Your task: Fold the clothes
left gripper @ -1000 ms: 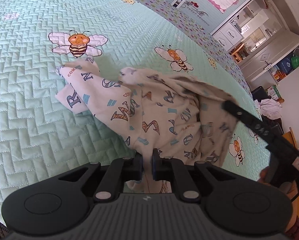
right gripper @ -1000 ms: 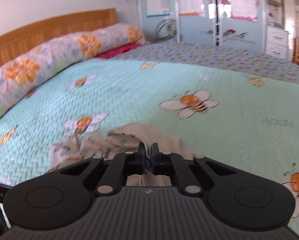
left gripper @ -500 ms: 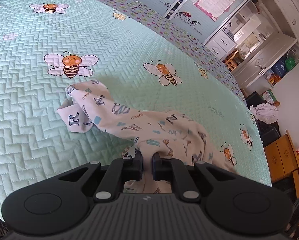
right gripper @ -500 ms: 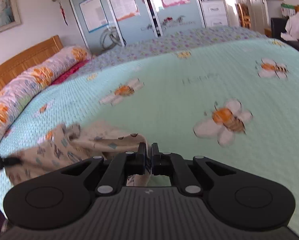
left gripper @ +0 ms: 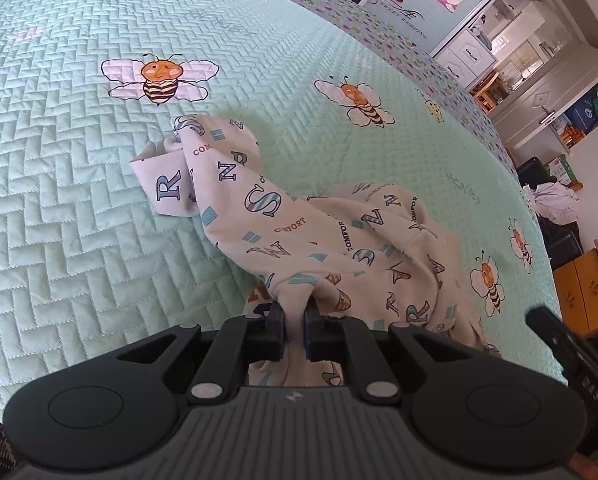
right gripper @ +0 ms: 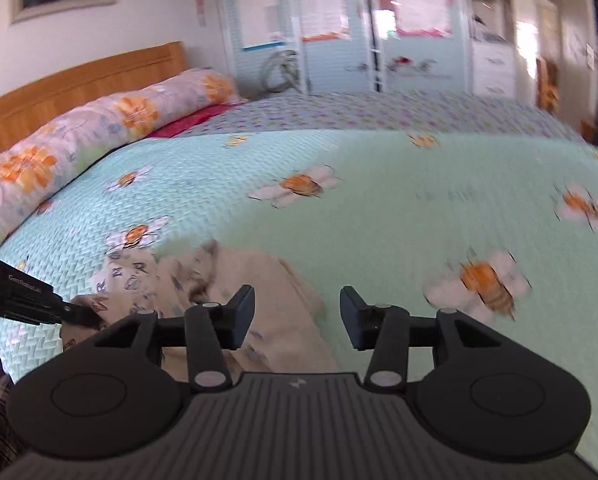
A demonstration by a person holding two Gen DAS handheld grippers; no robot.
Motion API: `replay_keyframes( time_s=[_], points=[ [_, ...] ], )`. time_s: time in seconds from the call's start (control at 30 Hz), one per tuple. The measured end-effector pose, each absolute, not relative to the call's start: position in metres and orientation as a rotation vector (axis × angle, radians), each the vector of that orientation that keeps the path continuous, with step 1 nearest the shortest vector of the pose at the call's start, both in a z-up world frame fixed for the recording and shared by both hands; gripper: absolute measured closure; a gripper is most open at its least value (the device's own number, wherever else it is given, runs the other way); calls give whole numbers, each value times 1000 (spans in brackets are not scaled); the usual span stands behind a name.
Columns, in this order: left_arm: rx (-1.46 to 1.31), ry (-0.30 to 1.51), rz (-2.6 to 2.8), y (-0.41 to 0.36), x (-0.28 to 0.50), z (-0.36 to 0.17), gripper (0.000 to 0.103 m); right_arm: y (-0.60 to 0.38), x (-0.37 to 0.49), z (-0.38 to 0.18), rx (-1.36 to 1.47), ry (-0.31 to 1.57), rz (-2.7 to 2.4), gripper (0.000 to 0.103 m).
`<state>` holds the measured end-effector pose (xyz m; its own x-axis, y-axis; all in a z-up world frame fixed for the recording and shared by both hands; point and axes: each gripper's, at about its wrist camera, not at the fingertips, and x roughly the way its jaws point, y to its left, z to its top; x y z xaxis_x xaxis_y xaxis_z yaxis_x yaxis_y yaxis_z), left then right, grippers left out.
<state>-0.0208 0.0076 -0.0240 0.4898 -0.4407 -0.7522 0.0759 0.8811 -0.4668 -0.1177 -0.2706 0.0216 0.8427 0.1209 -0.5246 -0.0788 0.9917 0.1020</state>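
A cream garment printed with letters (left gripper: 339, 236) lies crumpled on the mint bee-patterned bedspread (left gripper: 79, 200). My left gripper (left gripper: 295, 326) is shut on a pinched fold of the garment near the bed's front edge. In the right wrist view the same garment (right gripper: 259, 292) lies below and left of my right gripper (right gripper: 297, 312), whose jaws are opening; the cloth lies beneath them and the pads do not press on it. The left gripper's black body (right gripper: 23, 296) shows at the left edge there, and part of the right gripper (left gripper: 571, 352) shows at the right in the left wrist view.
A long floral bolster (right gripper: 79, 140) and a wooden headboard (right gripper: 79, 84) line the bed's far left. Wardrobe doors (right gripper: 339, 32) stand behind the bed. Beyond the bed's right side are white cabinets (left gripper: 519, 52), a clothes pile (left gripper: 555, 200) and an orange wooden cabinet (left gripper: 587, 288).
The right gripper has let go of the garment and opened, moving sideways across the bed. The garment has dropped flatter onto the bedspread. The left gripper keeps its hold.
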Motion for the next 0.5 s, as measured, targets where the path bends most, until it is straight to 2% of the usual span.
replay_keyframes(
  time_s=[0.2,0.37,0.4,0.43,0.5],
  points=[
    [-397,1018,-328,10,-19,-20,94,-218,-60,-7,-100,655,234,55],
    [-390,1023,-323,10,-19,-21,94,-204,-53,-19,-173,657,203,56],
    [-390,1028,-318,10,-19,-22,94,-208,-53,-18,-153,655,197,64],
    [-389,1032,-313,9,-19,-23,94,-212,-53,-17,-130,650,191,79],
    [-383,1035,-308,8,-20,-23,94,-225,-55,-12,-81,625,159,91]
  ],
)
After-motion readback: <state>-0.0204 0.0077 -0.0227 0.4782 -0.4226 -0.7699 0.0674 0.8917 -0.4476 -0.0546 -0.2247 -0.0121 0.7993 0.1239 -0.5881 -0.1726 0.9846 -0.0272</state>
